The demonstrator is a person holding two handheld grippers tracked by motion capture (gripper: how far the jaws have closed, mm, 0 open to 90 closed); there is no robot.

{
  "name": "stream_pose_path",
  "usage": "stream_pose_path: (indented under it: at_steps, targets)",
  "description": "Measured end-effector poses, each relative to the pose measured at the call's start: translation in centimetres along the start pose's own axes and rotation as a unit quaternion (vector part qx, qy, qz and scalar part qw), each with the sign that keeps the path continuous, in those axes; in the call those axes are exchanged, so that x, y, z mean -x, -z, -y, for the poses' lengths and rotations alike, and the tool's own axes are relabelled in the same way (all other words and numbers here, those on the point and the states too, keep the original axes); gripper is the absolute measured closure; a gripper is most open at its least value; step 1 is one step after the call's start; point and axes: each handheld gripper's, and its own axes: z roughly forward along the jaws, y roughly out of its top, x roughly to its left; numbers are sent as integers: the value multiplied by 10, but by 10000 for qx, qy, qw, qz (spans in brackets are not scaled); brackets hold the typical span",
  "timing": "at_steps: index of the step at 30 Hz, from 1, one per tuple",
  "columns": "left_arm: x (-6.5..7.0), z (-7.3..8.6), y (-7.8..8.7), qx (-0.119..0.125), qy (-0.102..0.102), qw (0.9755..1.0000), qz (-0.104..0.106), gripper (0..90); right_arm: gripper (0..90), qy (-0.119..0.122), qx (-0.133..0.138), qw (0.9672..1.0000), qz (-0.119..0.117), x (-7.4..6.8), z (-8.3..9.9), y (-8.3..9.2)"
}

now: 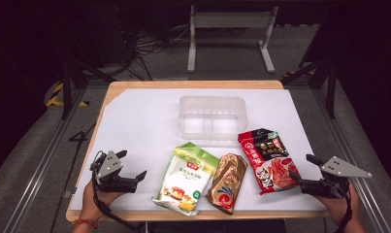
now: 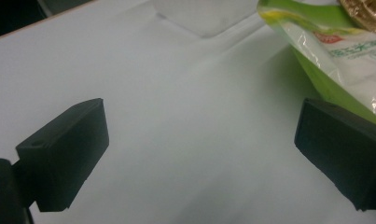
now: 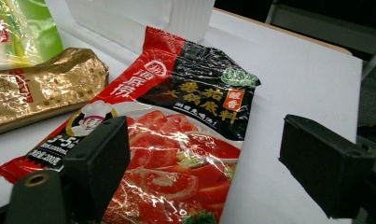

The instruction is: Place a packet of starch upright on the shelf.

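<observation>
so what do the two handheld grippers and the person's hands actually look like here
Both are black, blocky handheld tools. The left gripper and right gripper each carry a grey three-cornered plate with small dark holes on top, and a black cable trails back past each wrist. The jaws end in thick, matte black rectangular pads. The left wrist wears a reddish string bracelet; no sleeves show.

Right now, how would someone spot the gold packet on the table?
Find the clear plastic bin mid-table. Three packets lie nearer the person; the gold packet is the middle one, between the green-and-white pouch and the red-and-black pouch, and the narrowest.
</observation>
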Motion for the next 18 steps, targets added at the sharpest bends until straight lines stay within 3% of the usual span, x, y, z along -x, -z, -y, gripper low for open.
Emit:
stream_pose_path:
  at_steps: [1, 6, 11, 18]
  targets:
    - [-1, 0, -2, -58, 32, 9998, 195, 52, 166, 12, -25, 10000, -22, 0, 0, -1]
    - [2, -1, -3, -57, 158, 9982, 574, 79, 166, -3, -51, 10000, -1, 0, 1, -1]
    - [2, 0, -6, -127, 383, 9942, 999, 84, 165, -100, -43, 9999, -35, 2, 1, -2]
    - [2, -7, -18, -323, 545, 9909, 1184, 98, 163, -56, -104, 9998, -132, -1, 2, -4]
